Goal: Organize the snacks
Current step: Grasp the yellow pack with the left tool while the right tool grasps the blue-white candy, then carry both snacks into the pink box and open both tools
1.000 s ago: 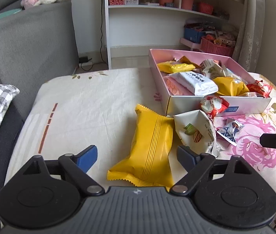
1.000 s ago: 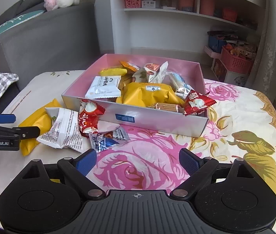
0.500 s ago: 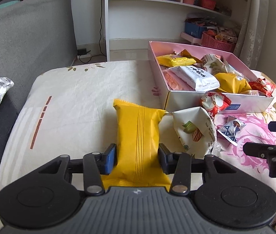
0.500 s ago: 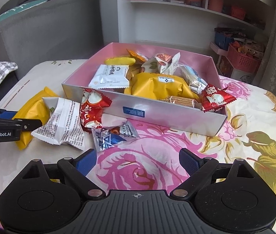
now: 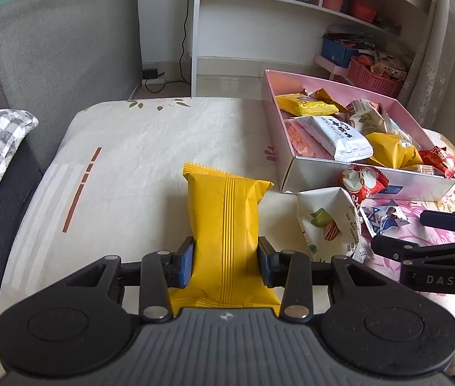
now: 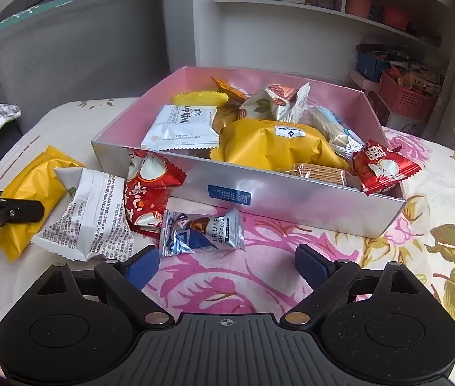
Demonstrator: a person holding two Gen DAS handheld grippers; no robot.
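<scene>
Partway through: the pink-lined open cardboard box with silver outer walls (image 6: 291, 193) already holds a good pile — white flat packet, big yellow pouch, small yellow bar, nut-print sachets, a biscuit pack — with one red foil packet (image 6: 385, 167) perched on its near right corner, half over the rim. Left outside on the floral cloth-covered tabletop (image 6: 436, 193), all just in front of the box: long yellow crinkle-edged snack bag (image 5: 224, 225), white nut-print packet (image 5: 327, 222), red cartoon-face foil packet (image 6: 150, 189) leaning against the box wall, small silver-blue truffle chocolate wrapper (image 6: 201, 231). Left claw (image 5: 226, 259) is closing on the yellow bag, pads pressing both its sides, bag pinched in at the grip, far end lying on the tabletop, not lifted yet. Right claw (image 6: 226, 262) is spread wide and empty, hovering just short of the truffle wrapper, probably next pick. Judging by layout: four loose items to go, plus maybe nudging the corner packet fully in
</scene>
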